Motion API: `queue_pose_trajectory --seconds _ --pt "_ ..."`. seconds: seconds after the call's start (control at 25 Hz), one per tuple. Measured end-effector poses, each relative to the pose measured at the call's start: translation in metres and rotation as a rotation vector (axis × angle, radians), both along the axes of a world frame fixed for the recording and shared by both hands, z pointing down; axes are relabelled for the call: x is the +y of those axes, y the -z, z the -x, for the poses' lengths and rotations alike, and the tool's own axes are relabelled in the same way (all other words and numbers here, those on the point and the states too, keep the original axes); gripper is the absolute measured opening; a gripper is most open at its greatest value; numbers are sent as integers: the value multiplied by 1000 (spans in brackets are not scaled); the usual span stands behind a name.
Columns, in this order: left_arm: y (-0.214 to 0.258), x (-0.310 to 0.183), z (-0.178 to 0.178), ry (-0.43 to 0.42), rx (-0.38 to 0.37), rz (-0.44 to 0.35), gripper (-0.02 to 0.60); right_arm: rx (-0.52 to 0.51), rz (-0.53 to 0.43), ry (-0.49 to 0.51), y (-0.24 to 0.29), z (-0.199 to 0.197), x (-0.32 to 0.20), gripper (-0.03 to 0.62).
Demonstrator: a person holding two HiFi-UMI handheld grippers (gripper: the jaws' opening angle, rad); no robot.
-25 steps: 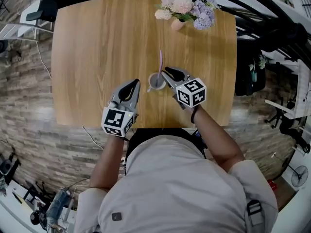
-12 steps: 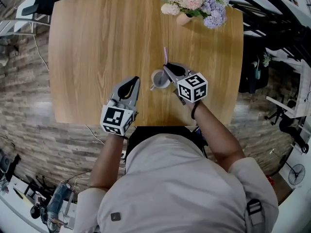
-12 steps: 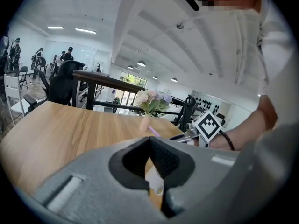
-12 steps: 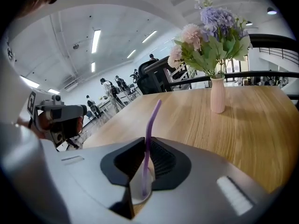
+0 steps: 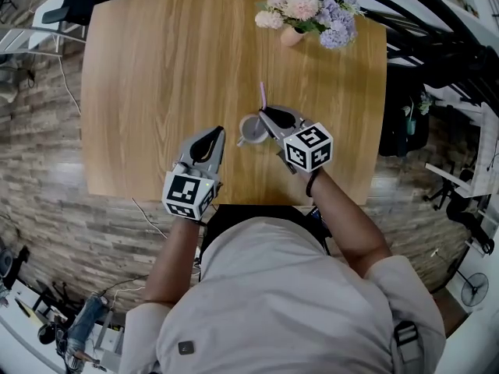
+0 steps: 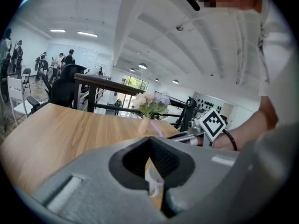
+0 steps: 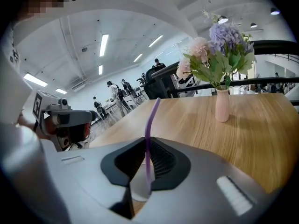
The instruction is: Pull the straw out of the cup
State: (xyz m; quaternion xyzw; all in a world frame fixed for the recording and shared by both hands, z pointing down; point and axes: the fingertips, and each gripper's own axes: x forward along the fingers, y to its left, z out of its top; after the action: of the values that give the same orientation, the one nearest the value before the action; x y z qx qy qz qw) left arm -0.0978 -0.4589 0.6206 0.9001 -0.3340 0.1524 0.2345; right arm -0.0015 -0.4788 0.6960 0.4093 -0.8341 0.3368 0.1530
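Observation:
A pale cup (image 5: 249, 130) with a small handle stands on the wooden table (image 5: 156, 68), near its front edge. A purple straw (image 5: 263, 96) rises from it, leaning away from me. My right gripper (image 5: 265, 113) reaches over the cup's right rim and is shut on the straw. In the right gripper view the straw (image 7: 149, 134) runs up between the closed jaws of the right gripper (image 7: 148, 141), with the cup (image 7: 138, 186) just below. My left gripper (image 5: 217, 131) rests left of the cup, shut and holding nothing. Through the left gripper (image 6: 150, 138) I see the cup (image 6: 153, 182).
A small pink vase of pink and purple flowers (image 5: 300, 10) stands at the table's far edge, also seen as the vase (image 7: 222, 104) in the right gripper view. Black chairs and desks surround the table; people stand far off in the room.
The right gripper has closed in on the straw, and less of the straw shows above the jaws than a second ago. The left gripper has stayed where it was.

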Motion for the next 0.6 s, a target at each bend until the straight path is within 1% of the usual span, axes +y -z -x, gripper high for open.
queue_pose_trajectory --seconds 0.36,0.6 --pt "34 33 -16 42 0 -67 5 -45 -100 57 52 -3 28 40" --pt "66 62 -19 80 -3 -129 5 -65 -195 58 99 -14 50 40"
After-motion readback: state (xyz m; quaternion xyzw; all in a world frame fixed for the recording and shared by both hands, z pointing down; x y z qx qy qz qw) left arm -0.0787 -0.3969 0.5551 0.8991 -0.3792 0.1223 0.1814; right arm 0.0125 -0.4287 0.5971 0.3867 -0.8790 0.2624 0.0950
